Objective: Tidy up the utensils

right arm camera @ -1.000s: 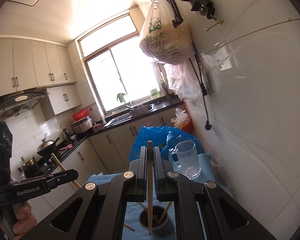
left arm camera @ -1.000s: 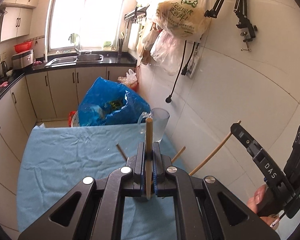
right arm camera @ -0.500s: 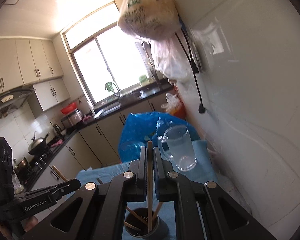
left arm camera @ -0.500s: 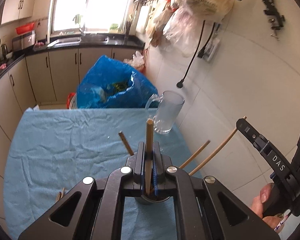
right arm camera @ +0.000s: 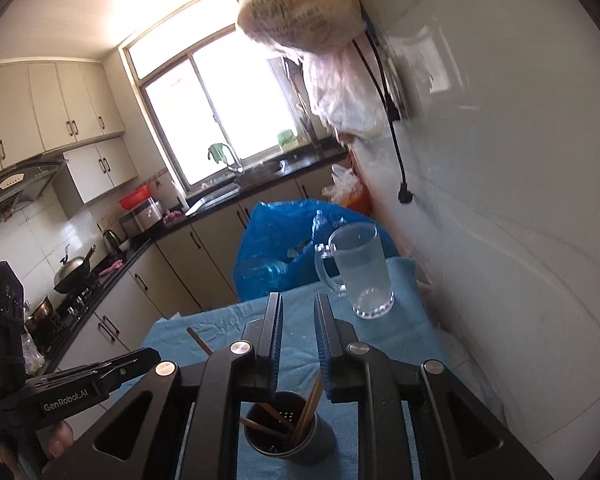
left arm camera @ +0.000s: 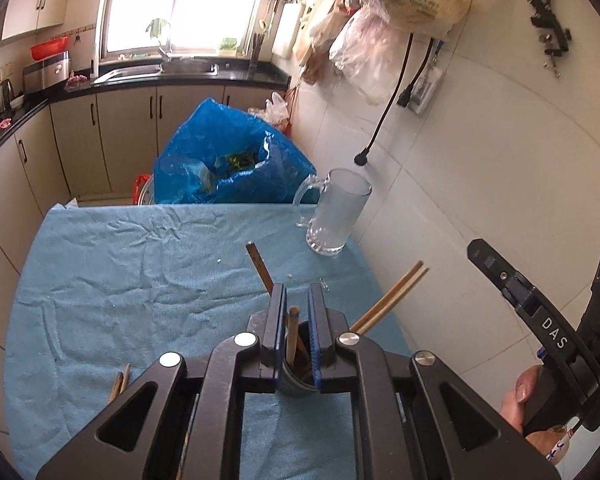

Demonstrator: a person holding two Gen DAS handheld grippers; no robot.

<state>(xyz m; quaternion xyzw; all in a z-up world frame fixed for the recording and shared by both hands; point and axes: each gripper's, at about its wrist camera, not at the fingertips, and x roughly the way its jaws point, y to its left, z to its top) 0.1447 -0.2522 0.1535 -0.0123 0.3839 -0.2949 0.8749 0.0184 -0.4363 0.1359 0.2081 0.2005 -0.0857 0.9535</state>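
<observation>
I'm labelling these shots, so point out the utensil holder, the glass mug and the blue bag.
utensil holder [right arm camera: 288,446], right wrist view, dark front wall.
glass mug [left arm camera: 336,216], left wrist view, frosted body.
blue bag [left arm camera: 204,148], left wrist view, upper side.

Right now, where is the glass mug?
In both wrist views the glass mug stands upright at the blue cloth's far right corner, beside the tiled wall.

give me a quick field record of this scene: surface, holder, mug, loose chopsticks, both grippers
surface: blue cloth
holder: dark cup, chopsticks standing in it
mug: clear glass mug, upright by the wall
loose chopsticks: pair on the cloth
left gripper: jaws opening, a chopstick between them over the cup
right gripper: jaws opening, nothing between them
</observation>
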